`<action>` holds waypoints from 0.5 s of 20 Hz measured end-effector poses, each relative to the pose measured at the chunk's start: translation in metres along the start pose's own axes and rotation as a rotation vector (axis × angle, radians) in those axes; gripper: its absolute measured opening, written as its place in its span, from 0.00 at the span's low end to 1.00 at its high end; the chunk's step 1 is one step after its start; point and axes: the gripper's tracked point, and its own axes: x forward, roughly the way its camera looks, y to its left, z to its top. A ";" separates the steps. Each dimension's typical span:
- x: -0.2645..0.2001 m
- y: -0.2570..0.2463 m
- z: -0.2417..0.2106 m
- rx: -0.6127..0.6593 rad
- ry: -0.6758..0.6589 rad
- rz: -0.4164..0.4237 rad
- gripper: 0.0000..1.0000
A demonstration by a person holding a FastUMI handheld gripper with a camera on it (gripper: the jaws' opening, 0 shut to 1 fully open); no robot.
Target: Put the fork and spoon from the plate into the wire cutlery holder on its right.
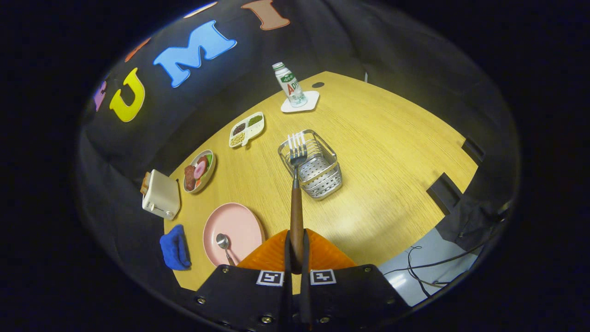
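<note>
1. Wooden table under booth light; gripper at bottom centre has its jaws clamped on the fork handle, tines raised over the wire cutlery holder at centre.
2. Spoon lies on the pink plate, lower left.
3. Step in hand: carrying the fork; next, lower it into the holder and release.

My fingers pinch the fork, its tines over the wire cutlery holder, whose top is open; bare table lies right of it; the pink plate with its spoon crowds the left.
</note>
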 end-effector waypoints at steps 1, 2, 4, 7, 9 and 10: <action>0.001 -0.002 0.000 0.001 0.009 -0.013 0.07; 0.002 -0.006 0.000 0.002 0.019 -0.021 0.07; 0.003 -0.007 0.002 -0.001 0.037 -0.027 0.07; 0.007 -0.008 0.008 -0.004 0.051 -0.041 0.07; 0.009 -0.009 0.009 -0.007 0.067 -0.048 0.07; 0.010 -0.009 0.008 -0.011 0.078 -0.052 0.07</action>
